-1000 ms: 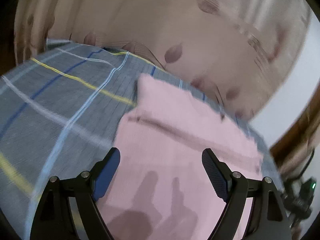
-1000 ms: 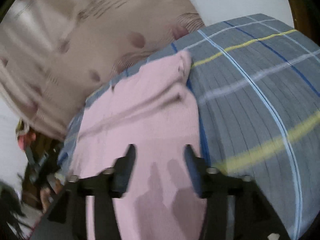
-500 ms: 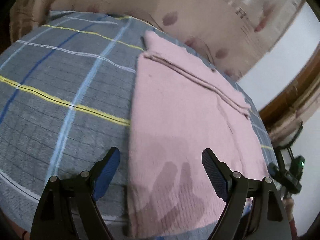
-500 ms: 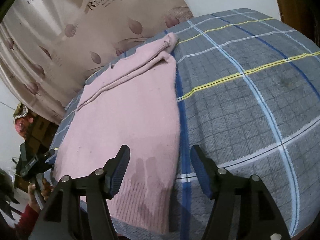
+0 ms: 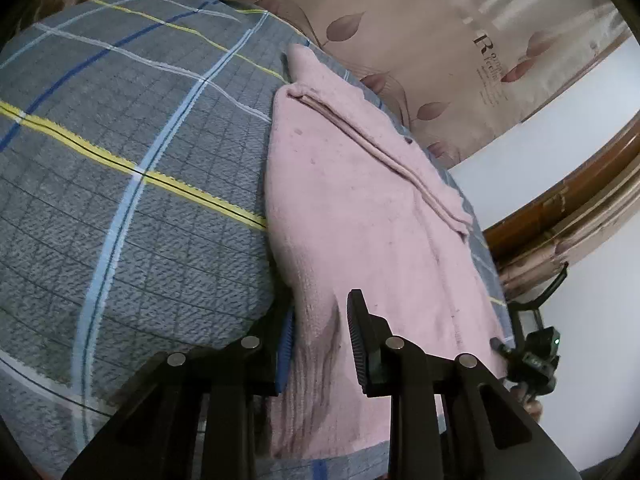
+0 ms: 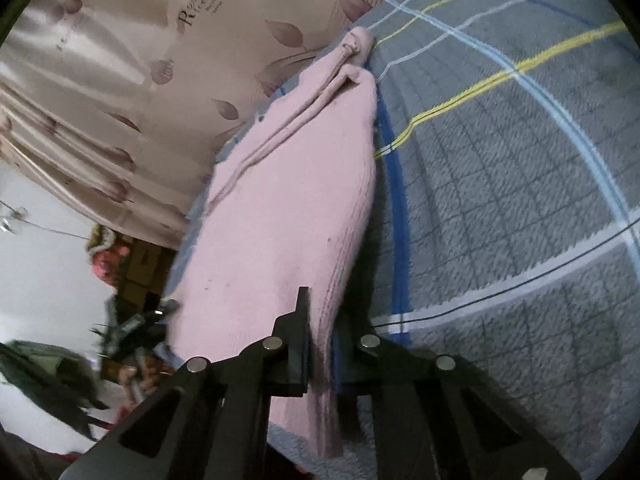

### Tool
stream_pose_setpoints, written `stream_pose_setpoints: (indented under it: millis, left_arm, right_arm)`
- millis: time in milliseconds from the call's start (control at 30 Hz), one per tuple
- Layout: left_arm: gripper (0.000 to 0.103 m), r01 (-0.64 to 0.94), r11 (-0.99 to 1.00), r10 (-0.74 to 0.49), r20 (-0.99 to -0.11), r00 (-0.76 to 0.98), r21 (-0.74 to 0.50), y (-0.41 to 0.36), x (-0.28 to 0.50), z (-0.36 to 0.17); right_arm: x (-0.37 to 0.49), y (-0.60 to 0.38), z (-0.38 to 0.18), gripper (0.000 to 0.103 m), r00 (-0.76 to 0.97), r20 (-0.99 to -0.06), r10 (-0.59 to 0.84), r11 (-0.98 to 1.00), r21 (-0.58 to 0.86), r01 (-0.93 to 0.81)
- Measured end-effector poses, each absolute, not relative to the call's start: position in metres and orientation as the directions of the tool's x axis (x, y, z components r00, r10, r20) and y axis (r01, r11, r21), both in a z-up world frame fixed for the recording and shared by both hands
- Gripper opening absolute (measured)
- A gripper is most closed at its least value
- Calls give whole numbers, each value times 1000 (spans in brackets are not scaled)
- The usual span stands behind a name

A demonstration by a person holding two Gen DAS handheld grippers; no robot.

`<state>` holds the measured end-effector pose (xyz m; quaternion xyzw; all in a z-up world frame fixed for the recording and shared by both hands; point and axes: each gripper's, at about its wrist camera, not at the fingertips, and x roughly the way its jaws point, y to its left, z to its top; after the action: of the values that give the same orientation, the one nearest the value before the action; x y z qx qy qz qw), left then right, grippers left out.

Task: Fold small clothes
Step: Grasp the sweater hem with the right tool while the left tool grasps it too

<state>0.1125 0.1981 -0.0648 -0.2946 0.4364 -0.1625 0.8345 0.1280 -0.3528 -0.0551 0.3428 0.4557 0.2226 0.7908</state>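
A pink garment (image 5: 360, 184) lies flat on a grey plaid blanket (image 5: 120, 160), with a leaf-print curtain (image 5: 440, 20) beyond it. The left gripper (image 5: 318, 344) is closing, its fingers narrow around a bunched ridge of the garment's near hem. The right gripper (image 6: 320, 344) is clamped tight on the hem's other corner.

pink knit garment (image 5: 360, 200), soft and matt, ribbed at the near hem. grey plaid blanket (image 5: 120, 200), nubbly textured cloth. glossy satin curtain (image 5: 460, 20) with leaf print. matt black plastic gripper fingers (image 5: 362, 344), ridged pads, shiny metal rivets. varnished wooden frame (image 5: 560, 208).
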Motion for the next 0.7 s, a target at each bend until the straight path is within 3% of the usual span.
stream_pose_setpoints:
  millis: [67, 133, 200, 267, 400, 433, 467, 500, 700]
  left_arm:
    - [27, 24, 792, -518, -649, 557, -610, 196, 113, -63]
    - [31, 41, 815, -505, -674, 539, -578, 191, 115, -60]
    - [48, 81, 796, -546, -654, 524, -600, 188, 117, -58]
    - [72, 106, 763, -590, -619, 519, -638, 185, 118, -57]
    - [71, 121, 787, -571, -641, 512, -604, 172, 126, -54]
    - [56, 120, 795, -561, -646, 518, -594, 170, 127, -53]
    - [20, 115, 801, -553, -654, 516, -587, 168, 128, -55]
    - [9, 93, 819, -531, -687, 496, -566, 164, 130, -61]
    - [10, 100, 815, -531, -667, 523, -571, 163, 126, -61]
  right_arm:
    - [129, -355, -57, 9, 473, -526, 707, 614, 788, -42]
    - [131, -354, -58, 9, 452, -540, 710, 622, 782, -43]
    - [133, -355, -61, 10, 427, -524, 737, 595, 803, -39]
    - [137, -355, -63, 9, 406, -525, 748, 587, 808, -37]
    - [143, -343, -62, 10, 390, -546, 742, 611, 790, -57]
    - [142, -341, -61, 10, 392, -550, 737, 618, 784, -63]
    - [142, -338, -61, 9, 397, -557, 730, 629, 775, -69]
    - [142, -335, -61, 7, 399, -568, 720, 643, 762, -74]
    - [136, -333, -58, 6, 425, -588, 688, 676, 733, -80]
